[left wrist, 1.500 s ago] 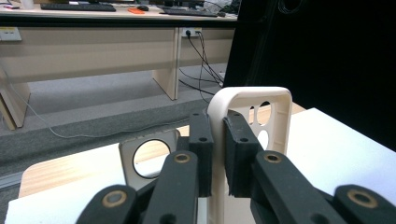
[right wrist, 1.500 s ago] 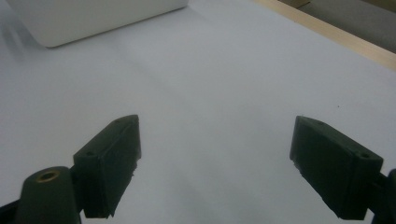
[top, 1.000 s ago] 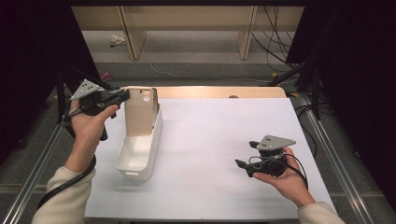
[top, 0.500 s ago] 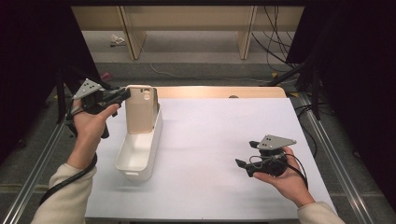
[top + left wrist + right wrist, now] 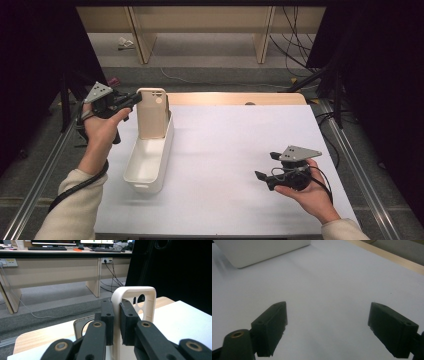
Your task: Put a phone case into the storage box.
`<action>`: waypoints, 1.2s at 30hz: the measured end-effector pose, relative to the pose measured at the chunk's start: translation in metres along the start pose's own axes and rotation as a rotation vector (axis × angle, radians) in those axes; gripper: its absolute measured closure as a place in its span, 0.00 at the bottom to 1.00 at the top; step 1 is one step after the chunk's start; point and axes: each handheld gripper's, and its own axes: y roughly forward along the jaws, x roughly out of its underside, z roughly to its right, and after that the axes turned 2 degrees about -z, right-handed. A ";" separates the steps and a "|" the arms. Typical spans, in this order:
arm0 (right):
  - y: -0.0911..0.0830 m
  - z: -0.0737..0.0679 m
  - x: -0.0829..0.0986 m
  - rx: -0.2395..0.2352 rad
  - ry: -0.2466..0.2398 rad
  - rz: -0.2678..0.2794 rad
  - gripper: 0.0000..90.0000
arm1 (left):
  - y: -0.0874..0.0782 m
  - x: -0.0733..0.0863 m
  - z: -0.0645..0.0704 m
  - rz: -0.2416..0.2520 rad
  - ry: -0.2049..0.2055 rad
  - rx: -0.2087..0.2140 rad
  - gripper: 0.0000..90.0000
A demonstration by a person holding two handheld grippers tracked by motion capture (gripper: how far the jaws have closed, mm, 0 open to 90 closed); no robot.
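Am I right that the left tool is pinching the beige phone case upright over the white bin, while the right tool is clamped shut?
Not quite. The right tool is open, its jaws wide apart in the right gripper view. The left tool does pinch the phone case upright over the white bin.

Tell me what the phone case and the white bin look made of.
Phone case: looks like soft matte beige silicone or rubbery plastic; rounded rim, dull surface, camera cutouts.
White bin: probably hard moulded plastic, smooth with a slight sheen and thin, even walls.
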 end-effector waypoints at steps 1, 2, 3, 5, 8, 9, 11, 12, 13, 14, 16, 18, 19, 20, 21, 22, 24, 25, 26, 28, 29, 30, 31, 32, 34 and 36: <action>0.000 0.000 0.000 0.000 0.000 0.000 0.19 | 0.001 0.000 -0.001 0.001 0.001 0.000 0.92; 0.000 0.000 0.000 0.000 0.000 0.001 0.19 | 0.002 0.000 -0.002 0.002 0.001 -0.001 0.92; 0.000 0.000 0.000 0.001 0.000 0.000 0.19 | 0.002 0.000 -0.002 0.002 0.001 -0.003 0.92; 0.000 0.000 0.000 0.000 0.001 0.000 0.19 | 0.004 0.001 -0.003 -0.001 0.000 -0.004 0.92; -0.001 0.000 0.001 0.001 0.002 0.000 0.19 | 0.007 0.001 -0.005 -0.008 -0.001 -0.008 0.92; -0.001 0.000 0.001 0.001 0.002 -0.001 0.19 | 0.008 0.001 -0.006 -0.009 -0.002 -0.009 0.92; -0.001 0.000 0.001 0.000 0.003 0.000 0.19 | 0.010 0.002 -0.007 -0.012 -0.004 -0.012 0.92; -0.001 0.000 0.001 0.000 0.003 0.000 0.19 | 0.011 0.002 -0.007 -0.011 -0.005 -0.014 0.92; 0.000 0.000 0.001 0.000 0.002 -0.001 0.19 | 0.011 0.003 -0.008 -0.012 -0.007 -0.014 0.92; 0.000 0.000 0.001 -0.001 0.002 -0.001 0.19 | 0.013 0.003 -0.009 -0.012 -0.008 -0.015 0.92; 0.000 0.000 0.001 -0.001 0.002 -0.002 0.19 | 0.015 0.004 -0.011 -0.012 -0.015 -0.018 0.92; -0.001 0.000 0.001 -0.001 0.005 0.000 0.19 | 0.017 0.006 -0.014 -0.013 -0.018 -0.018 0.92; 0.000 0.001 0.001 -0.002 0.006 0.000 0.19 | 0.018 0.006 -0.014 -0.015 -0.020 -0.019 0.92; 0.000 0.001 0.001 -0.002 0.005 -0.001 0.19 | 0.019 0.007 -0.015 -0.017 -0.022 -0.022 0.92; 0.000 0.000 0.001 -0.003 0.004 -0.002 0.19 | 0.020 0.008 -0.016 -0.021 -0.026 -0.022 0.92; 0.000 0.000 0.001 -0.003 0.004 -0.004 0.19 | 0.021 0.009 -0.017 -0.023 -0.028 -0.024 0.92; 0.000 0.000 0.001 -0.002 0.004 -0.001 0.19 | 0.023 0.011 -0.020 -0.025 -0.033 -0.023 0.92; 0.000 0.000 0.001 -0.002 0.005 -0.001 0.19 | 0.024 0.012 -0.020 -0.027 -0.034 -0.024 0.92; 0.000 0.000 0.001 -0.002 0.006 -0.001 0.19 | 0.024 0.012 -0.021 -0.028 -0.035 -0.024 0.92; 0.000 0.000 0.001 -0.002 0.006 -0.002 0.19 | 0.026 0.014 -0.023 -0.028 -0.041 -0.024 0.92; 0.000 0.000 0.001 -0.002 0.006 -0.002 0.19 | 0.027 0.015 -0.024 -0.032 -0.040 -0.025 0.92; 0.000 0.000 0.001 -0.003 0.005 -0.002 0.19 | 0.027 0.016 -0.024 -0.033 -0.041 -0.023 0.92; 0.000 0.001 0.001 -0.003 0.005 -0.003 0.19 | 0.028 0.018 -0.025 -0.034 -0.044 -0.023 0.92; 0.000 0.001 0.001 -0.004 0.006 -0.003 0.19 | 0.029 0.019 -0.025 -0.037 -0.045 -0.022 0.92; 0.000 0.001 0.001 -0.003 0.006 -0.003 0.19 | 0.031 0.022 -0.026 -0.042 -0.050 -0.020 0.92; 0.000 0.001 0.001 -0.003 0.007 -0.001 0.19 | 0.032 0.024 -0.028 -0.048 -0.058 -0.016 0.92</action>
